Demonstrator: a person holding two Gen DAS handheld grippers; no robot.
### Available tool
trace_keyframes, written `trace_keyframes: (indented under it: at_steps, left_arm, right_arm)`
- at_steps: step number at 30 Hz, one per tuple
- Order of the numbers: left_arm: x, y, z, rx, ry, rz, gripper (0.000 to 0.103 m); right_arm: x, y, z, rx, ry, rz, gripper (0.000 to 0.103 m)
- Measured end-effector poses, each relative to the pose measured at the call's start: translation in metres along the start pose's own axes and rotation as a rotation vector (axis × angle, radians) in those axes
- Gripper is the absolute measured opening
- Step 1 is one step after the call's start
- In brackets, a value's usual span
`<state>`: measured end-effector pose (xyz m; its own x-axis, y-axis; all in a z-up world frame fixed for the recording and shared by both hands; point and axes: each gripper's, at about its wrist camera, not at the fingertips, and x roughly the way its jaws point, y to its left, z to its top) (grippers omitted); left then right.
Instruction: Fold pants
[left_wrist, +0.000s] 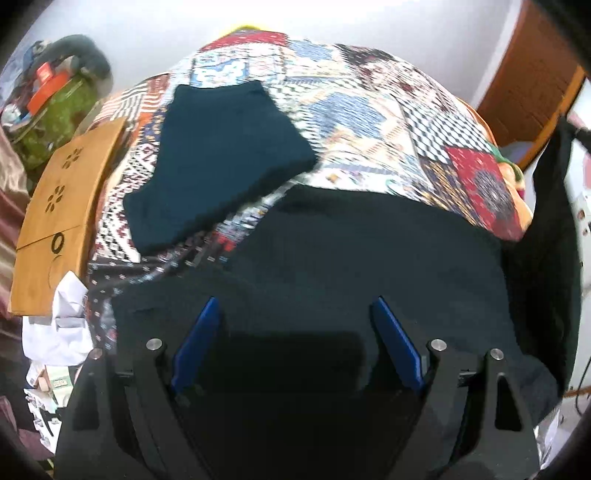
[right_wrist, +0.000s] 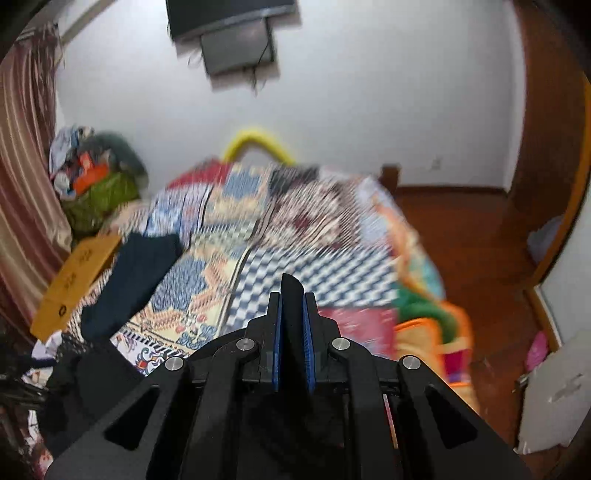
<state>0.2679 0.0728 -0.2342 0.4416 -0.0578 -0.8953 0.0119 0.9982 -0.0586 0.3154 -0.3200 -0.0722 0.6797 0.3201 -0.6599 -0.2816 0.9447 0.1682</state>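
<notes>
Pants (left_wrist: 369, 258), soft black cloth (matte, rumpled), pinched in right gripper (right_wrist: 292, 295).

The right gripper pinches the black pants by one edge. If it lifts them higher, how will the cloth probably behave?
The black pants will probably hang limp: they already drape over the patchwork bedspread and its edge. The fold in the right gripper is thin, so it may slip out. Being soft cloth, they look light, and the rest would likely drag behind.

Bedspread (right_wrist: 295, 236) motion-blurred, wall screen (right_wrist: 229, 22) cut off at top, shelf clutter (left_wrist: 48, 92) indistinct
</notes>
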Motion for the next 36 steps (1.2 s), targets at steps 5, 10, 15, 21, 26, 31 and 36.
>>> trace_keyframes:
  at_steps: [5, 10, 15, 21, 26, 31, 36]
  left_arm:
    - [-0.002, -0.043, -0.010, 0.062, 0.023, -0.019, 0.086]
    - [0.001, -0.082, -0.022, 0.139, 0.042, -0.011, 0.087]
    - [0.002, -0.120, -0.034, 0.248, 0.024, 0.024, 0.097]
    - [0.002, -0.144, -0.038, 0.282, 0.001, 0.015, 0.099]
    - [0.005, -0.152, -0.038, 0.272, -0.012, 0.014, 0.101]
    - [-0.006, -0.150, -0.037, 0.291, -0.050, -0.002, 0.101]
    - [-0.038, -0.112, -0.026, 0.215, -0.148, 0.000, 0.101]
  right_arm:
    - [-0.049, -0.023, 0.008, 0.004, -0.070, -0.015, 0.009]
    - [-0.045, -0.042, -0.022, 0.012, -0.023, -0.023, 0.009]
    - [-0.030, -0.064, -0.089, 0.013, 0.112, -0.083, 0.010]
    - [-0.024, -0.088, -0.162, 0.136, 0.244, -0.082, 0.011]
    - [-0.022, -0.091, -0.202, 0.183, 0.330, -0.096, 0.018]
    - [-0.038, -0.088, -0.192, 0.141, 0.352, -0.150, 0.025]
    - [-0.052, -0.060, -0.145, 0.055, 0.258, -0.177, 0.040]
